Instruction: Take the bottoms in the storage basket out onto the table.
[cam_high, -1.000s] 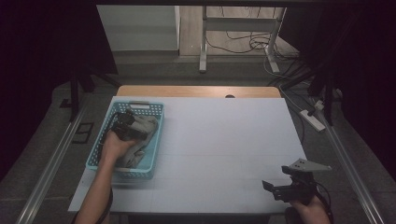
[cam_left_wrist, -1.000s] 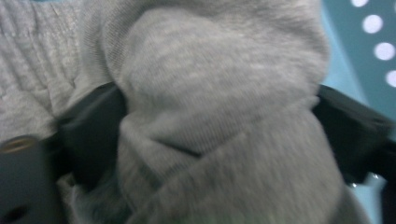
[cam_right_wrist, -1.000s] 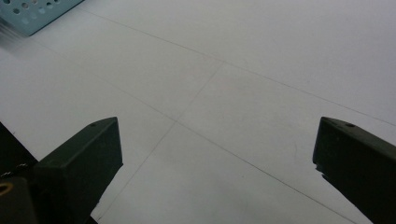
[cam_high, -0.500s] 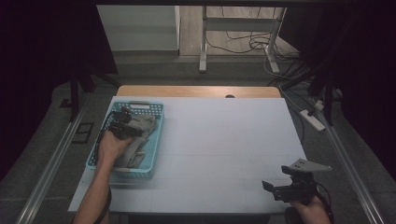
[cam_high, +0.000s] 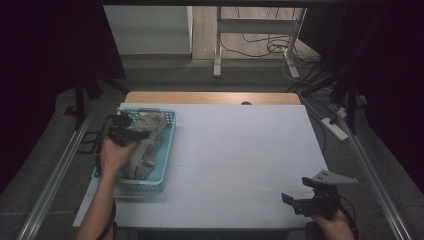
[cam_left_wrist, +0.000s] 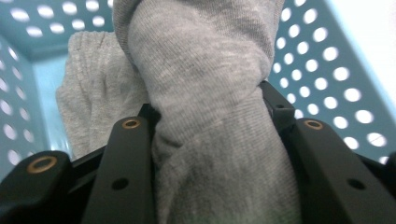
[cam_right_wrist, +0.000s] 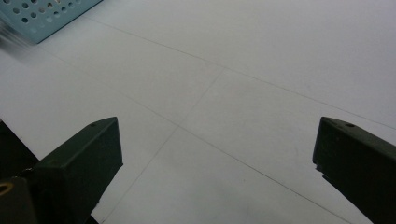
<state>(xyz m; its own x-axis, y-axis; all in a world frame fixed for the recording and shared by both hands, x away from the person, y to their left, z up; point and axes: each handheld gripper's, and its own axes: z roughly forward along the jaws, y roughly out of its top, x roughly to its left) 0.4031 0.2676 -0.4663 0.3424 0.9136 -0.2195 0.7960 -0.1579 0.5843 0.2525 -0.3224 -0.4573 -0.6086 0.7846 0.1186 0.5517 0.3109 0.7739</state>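
A light blue perforated basket (cam_high: 167, 150) stands at the table's left side and holds grey cloth (cam_high: 147, 137). My left gripper (cam_high: 125, 131) is over the basket's far half, shut on a fold of that grey cloth (cam_left_wrist: 210, 121), which bulges between the two black jaws. The basket's holed walls (cam_left_wrist: 327, 70) rise behind the cloth. My right gripper (cam_high: 300, 202) rests low near the table's front right corner, open, with only bare white tabletop between its fingers (cam_right_wrist: 88, 154). The basket's corner (cam_right_wrist: 42, 18) is far off in the right gripper view.
The white tabletop (cam_high: 240, 150) stretches between basket and right gripper. A wooden strip (cam_high: 210, 97) edges the far side. A power strip (cam_high: 335, 127) and cables lie on the floor at the right. Metal rails (cam_high: 60, 170) run along both sides.
My left gripper has moved toward the basket's far end with the grey cloth in it, lifting the cloth. The right gripper has not moved.
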